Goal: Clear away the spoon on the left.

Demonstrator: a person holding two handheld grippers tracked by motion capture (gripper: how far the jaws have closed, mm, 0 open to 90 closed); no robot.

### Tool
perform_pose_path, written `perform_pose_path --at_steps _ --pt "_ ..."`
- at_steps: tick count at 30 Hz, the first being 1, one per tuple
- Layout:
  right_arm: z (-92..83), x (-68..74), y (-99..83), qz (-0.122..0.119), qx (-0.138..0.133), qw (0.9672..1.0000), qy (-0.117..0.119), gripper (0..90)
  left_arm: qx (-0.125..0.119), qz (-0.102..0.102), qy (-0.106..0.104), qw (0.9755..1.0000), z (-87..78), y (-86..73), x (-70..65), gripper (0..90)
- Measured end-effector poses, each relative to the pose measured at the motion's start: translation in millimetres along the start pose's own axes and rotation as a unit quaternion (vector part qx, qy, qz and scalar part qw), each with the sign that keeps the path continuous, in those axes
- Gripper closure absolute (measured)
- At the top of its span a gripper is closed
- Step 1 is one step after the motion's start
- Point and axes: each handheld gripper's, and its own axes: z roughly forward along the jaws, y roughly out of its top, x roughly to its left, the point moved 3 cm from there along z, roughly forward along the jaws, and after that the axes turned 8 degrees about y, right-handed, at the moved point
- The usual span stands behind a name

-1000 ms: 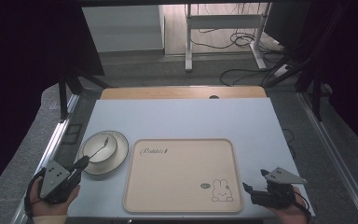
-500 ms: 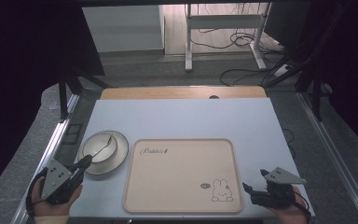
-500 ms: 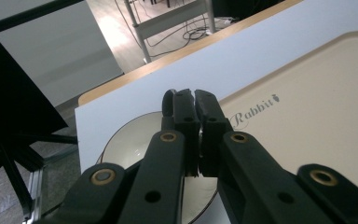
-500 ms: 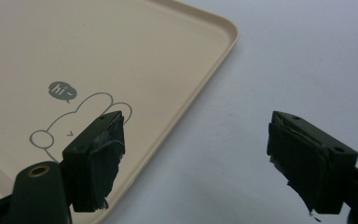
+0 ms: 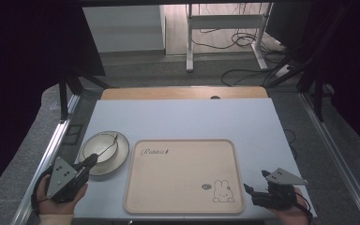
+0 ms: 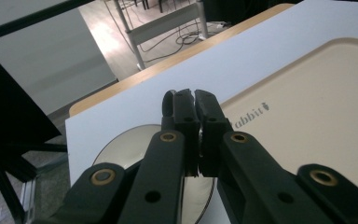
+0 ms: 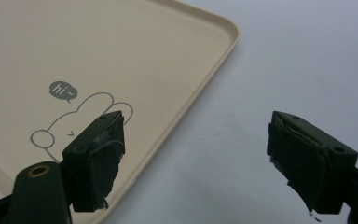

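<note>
A beige tray (image 5: 183, 173) printed with a rabbit lies in the middle of the white table (image 5: 183, 117). To its left a pale plate (image 5: 122, 158) carries a small white bowl (image 5: 98, 146). My left gripper (image 5: 93, 161) is shut, its tips at the plate's near edge. In the left gripper view the shut jaws (image 6: 192, 93) hover over the plate (image 6: 121, 149), with the tray (image 6: 317, 107) to the right and nothing visible between them. My right gripper (image 5: 255, 181) is open beside the tray's near right corner. In the right gripper view (image 7: 193, 121) one jaw is over the tray (image 7: 98, 46), the other over the table.
A wooden strip (image 5: 183, 93) runs along the table's far edge. Metal rails (image 5: 58, 140) flank both sides. Beyond the table stand a white metal frame (image 5: 225, 23) and loose cables on the floor. Bare table surface lies behind the tray and plate.
My left gripper has crept a little to the right, up to the plate's near edge. The right gripper, the plate and the tray have stayed put.
</note>
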Motion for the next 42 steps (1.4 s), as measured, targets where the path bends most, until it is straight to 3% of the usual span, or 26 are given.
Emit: perform_pose_path --at_steps 17,34,42 --pt "0.8 0.4 -0.1 -0.001 0.001 1.0 0.001 19.4 -0.011 0.017 -0.021 0.9996 13.9 16.3 -15.4 89.3" --pt "0.5 0.8 -0.2 0.001 0.0 1.0 0.001 19.4 -0.005 0.038 -0.04 0.9985 26.9 24.5 -27.8 89.3" --pt "0.2 0.0 -0.7 0.003 0.0 1.0 -0.001 19.4 -0.003 0.045 -0.055 0.9975 42.1 31.6 -36.4 89.3"
